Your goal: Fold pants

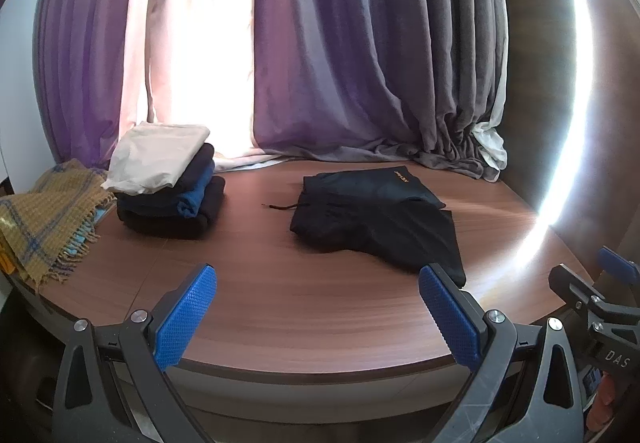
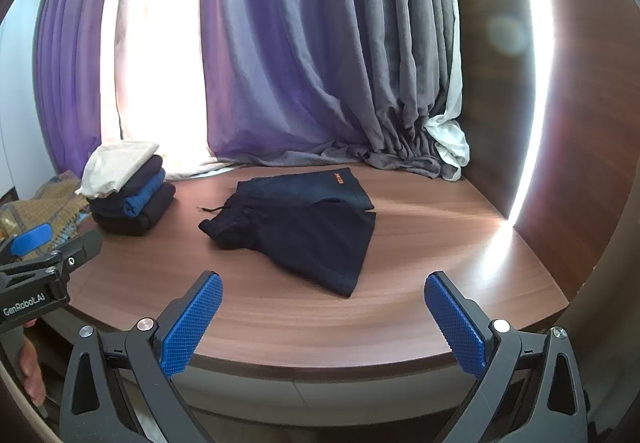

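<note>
Left gripper (image 1: 318, 317) and right gripper (image 2: 322, 321) spread wide, empty, above table (image 2: 400, 315) edge; beyond, folded dark pants (image 2: 304, 227) flat mid-table; left of them, stack of folded clothes (image 1: 168, 187) beside plaid scarf (image 1: 44, 219); curtains (image 1: 340, 63) behind

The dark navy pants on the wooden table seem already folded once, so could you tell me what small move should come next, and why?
Probably bring both open grippers forward to the dark navy pants. The left gripper and right gripper hang at the near edge of the wooden table, gripping nothing. The pants lie apart from the stack of folded clothes, likely needing another fold.
</note>
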Tool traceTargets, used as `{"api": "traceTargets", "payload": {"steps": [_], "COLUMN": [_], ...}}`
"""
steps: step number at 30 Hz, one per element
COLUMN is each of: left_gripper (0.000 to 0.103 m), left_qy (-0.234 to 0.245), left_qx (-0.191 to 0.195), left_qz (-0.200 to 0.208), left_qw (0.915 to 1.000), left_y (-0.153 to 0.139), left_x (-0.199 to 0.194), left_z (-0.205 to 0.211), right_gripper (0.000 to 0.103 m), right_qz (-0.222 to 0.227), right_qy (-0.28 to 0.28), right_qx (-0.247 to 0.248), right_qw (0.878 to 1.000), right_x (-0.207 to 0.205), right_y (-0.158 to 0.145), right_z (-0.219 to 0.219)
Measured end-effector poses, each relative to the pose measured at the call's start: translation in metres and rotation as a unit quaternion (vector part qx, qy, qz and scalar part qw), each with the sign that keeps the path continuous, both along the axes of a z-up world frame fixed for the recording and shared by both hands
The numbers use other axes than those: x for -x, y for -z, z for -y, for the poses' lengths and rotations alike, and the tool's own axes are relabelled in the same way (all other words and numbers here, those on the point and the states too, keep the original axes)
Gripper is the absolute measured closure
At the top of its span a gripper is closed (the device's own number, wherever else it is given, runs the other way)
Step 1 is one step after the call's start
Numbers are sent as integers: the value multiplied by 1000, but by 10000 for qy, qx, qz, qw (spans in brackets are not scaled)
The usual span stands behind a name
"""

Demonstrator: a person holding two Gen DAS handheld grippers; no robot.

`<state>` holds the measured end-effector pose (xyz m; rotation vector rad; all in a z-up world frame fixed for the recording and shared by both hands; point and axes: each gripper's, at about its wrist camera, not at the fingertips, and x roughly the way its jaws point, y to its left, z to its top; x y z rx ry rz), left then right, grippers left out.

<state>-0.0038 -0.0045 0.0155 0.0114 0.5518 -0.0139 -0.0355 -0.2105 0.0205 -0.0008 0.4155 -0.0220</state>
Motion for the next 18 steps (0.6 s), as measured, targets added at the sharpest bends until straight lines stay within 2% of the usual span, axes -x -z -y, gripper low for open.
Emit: {"api": "traceTargets", "payload": {"steps": [18], "left_gripper": [0], "left_qy": [36], "left_qx": [40], "left_qz": [50], "left_qw": [10000], "left_y": [-2], "left_x": [-2], "left_z": [5], "right_gripper": [1], "right_qz": [61], "right_qy": [-47], "right_qx": [48], "right_qw": [10000], "right_x": [-2], "right_y": [-2], "right_z": [2]}}
